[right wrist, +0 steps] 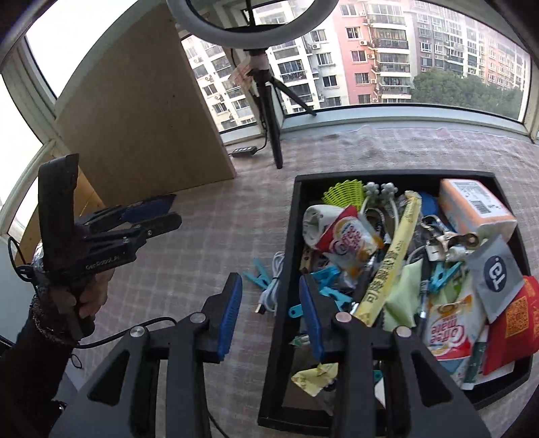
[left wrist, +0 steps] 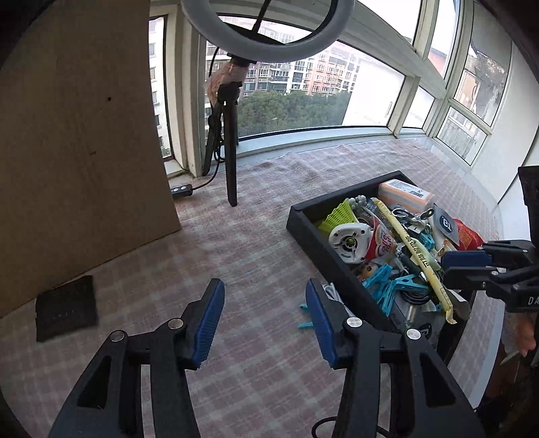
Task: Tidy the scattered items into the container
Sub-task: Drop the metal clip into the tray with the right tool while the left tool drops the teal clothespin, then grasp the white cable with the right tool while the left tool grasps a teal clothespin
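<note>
A white cable [right wrist: 271, 286] and a blue clothespin [right wrist: 258, 271] lie on the checked cloth [right wrist: 219, 215] just left of the full black tray [right wrist: 286, 236], ahead of the right gripper [right wrist: 271, 316], fingers spread, empty. The left gripper [left wrist: 264, 320] hovers released too.

A checked pinkish cloth [left wrist: 256, 242] covers the surface up to the window sill. On it stands a black tripod [left wrist: 225, 141] carrying a ring light [left wrist: 266, 30] — its cable runs down to a small black controller [left wrist: 181, 189] lying at the foot of a leaning wooden board [left wrist: 77, 134]. A dark square mat [left wrist: 65, 307] lies just beside the board's lower edge. Beyond the windows [right wrist: 404, 57], apartment blocks and trees.
</note>
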`<action>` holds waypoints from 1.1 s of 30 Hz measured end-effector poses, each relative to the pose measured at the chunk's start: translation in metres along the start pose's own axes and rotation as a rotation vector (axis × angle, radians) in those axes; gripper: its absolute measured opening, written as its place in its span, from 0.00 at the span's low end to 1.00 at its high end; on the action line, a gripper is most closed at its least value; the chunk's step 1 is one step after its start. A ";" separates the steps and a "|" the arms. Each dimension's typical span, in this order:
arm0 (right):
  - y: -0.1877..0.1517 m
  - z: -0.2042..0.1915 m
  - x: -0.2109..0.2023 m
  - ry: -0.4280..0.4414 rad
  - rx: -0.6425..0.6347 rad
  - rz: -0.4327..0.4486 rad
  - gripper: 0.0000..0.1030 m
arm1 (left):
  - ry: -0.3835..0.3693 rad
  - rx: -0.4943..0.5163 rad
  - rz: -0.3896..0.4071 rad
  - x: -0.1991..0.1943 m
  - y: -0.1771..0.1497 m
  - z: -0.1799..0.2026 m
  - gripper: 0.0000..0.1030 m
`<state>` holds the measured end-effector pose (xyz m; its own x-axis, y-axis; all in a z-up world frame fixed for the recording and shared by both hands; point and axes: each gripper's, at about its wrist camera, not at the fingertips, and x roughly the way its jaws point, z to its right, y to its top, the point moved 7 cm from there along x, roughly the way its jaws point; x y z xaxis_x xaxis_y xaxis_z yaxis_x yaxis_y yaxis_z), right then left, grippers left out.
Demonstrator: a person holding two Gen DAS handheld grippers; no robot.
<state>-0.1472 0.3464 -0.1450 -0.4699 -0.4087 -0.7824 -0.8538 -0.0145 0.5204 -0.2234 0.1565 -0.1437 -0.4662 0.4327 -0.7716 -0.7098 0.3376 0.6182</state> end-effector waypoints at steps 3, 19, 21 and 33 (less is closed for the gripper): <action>-0.024 -0.023 0.025 0.040 -0.015 -0.063 0.30 | -0.008 -0.020 -0.017 0.002 -0.010 -0.009 0.45; -0.090 -0.026 0.083 -0.240 0.134 -0.113 0.27 | -0.051 -0.004 -0.077 0.020 -0.035 -0.005 0.43; -0.087 -0.018 0.082 -0.268 0.148 -0.107 0.15 | -0.048 0.010 -0.088 0.023 -0.036 -0.003 0.43; -0.087 0.003 0.070 -0.341 0.090 -0.127 0.00 | -0.079 0.075 -0.109 0.031 -0.042 0.009 0.43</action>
<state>-0.1065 0.3220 -0.2462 -0.3935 -0.0814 -0.9157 -0.9193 0.0404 0.3915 -0.2032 0.1635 -0.1926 -0.3432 0.4533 -0.8226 -0.7115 0.4462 0.5428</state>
